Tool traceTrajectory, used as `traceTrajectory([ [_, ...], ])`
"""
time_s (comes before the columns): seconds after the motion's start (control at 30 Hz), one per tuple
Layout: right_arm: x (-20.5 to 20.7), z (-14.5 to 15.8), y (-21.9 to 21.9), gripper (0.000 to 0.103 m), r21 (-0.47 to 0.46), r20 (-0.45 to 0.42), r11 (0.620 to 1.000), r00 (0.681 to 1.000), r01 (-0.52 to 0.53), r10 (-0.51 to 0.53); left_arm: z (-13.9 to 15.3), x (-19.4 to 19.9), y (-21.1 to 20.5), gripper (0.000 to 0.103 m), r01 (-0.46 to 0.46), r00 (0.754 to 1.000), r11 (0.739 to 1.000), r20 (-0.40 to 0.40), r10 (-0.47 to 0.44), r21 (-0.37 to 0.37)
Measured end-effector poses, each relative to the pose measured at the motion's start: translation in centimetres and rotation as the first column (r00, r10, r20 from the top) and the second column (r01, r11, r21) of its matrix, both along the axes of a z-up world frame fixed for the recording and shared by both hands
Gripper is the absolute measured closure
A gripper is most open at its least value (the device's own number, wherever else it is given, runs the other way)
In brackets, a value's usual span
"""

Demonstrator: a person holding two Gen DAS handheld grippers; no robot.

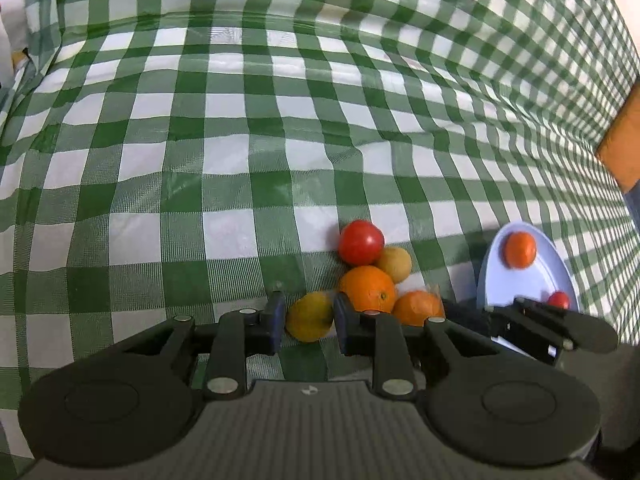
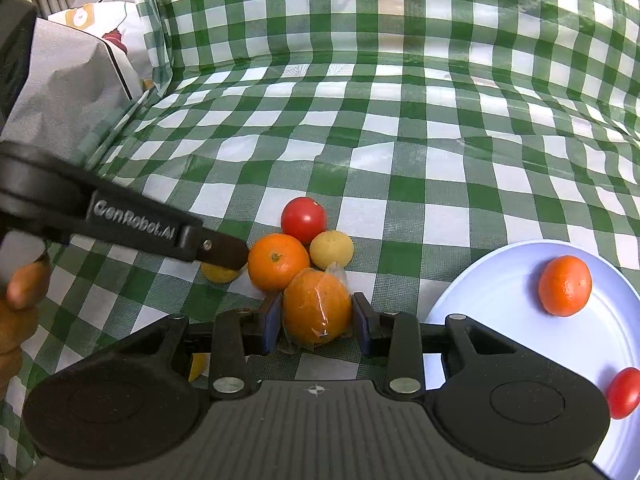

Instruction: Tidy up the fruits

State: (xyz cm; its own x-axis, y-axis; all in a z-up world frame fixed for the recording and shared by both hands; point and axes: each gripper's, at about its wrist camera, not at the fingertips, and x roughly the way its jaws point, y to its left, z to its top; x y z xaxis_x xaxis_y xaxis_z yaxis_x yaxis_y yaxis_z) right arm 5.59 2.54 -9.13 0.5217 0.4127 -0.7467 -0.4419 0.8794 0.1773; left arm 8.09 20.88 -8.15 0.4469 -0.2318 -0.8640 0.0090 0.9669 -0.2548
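Note:
A cluster of fruit lies on the green checked cloth: a red tomato (image 1: 361, 241) (image 2: 303, 219), a pale yellow fruit (image 1: 395, 264) (image 2: 331, 249), an orange (image 1: 368, 289) (image 2: 278, 262), a plastic-wrapped orange (image 1: 418, 307) (image 2: 317, 307) and a yellow lemon (image 1: 310, 316) (image 2: 219, 273). My left gripper (image 1: 309, 317) is closed on the lemon, its pads against both sides. My right gripper (image 2: 317, 322) straddles the wrapped orange, its pads at or near the skin. A light blue plate (image 1: 532, 276) (image 2: 480, 292) holds a mandarin (image 1: 519, 249) (image 2: 565, 286) and a small tomato (image 1: 558, 300) (image 2: 623, 392).
A grey and white bag (image 2: 72, 80) stands at the far left of the right wrist view. An orange-brown box edge (image 1: 624, 140) shows at the right of the left wrist view. The cloth rises as a backdrop behind.

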Motion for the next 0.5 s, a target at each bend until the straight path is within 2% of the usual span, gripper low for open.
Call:
traceTrajectory([
  [0.2, -0.3, 0.0, 0.3, 0.064, -0.005, 0.005, 1.000, 1.000, -0.003, 0.003, 0.0, -1.1, -0.8, 0.073, 0.088, 0.996, 0.995, 0.006, -0.088, 0.055],
  [0.5, -0.9, 0.2, 0.4, 0.064, -0.033, 0.025, 0.999, 1.000, -0.009, 0.010, 0.0, -1.1, -0.5, 0.072, 0.105, 0.994, 0.992, 0.014, -0.106, 0.069],
])
